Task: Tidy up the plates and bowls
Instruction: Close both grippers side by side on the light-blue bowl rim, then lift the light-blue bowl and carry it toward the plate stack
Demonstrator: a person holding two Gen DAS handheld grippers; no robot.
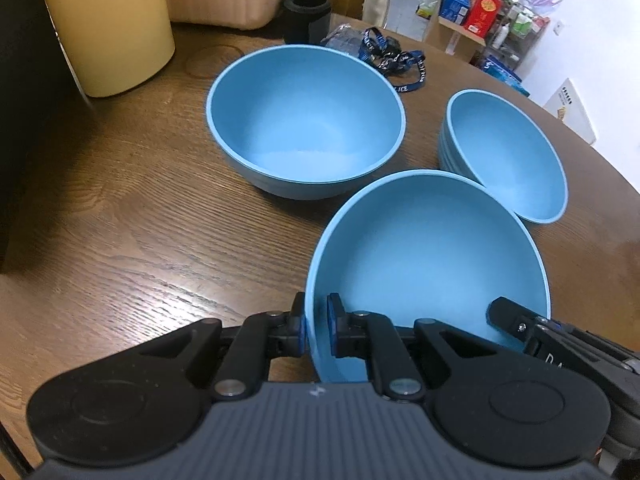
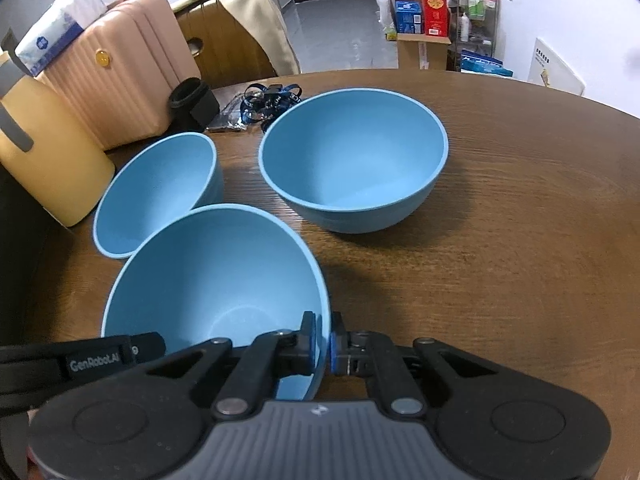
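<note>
Blue bowl rim between fingers (both pairs)

1. A lived-in home room: beyond the jaws, a round wooden dining table carries 3 blue bowls.
2. Farther off stand a pink suitcase, a draped chair and cluttered shelves.

Both wrist cameras look steeply down, close over the table, sharing three blue bowls.
</note>
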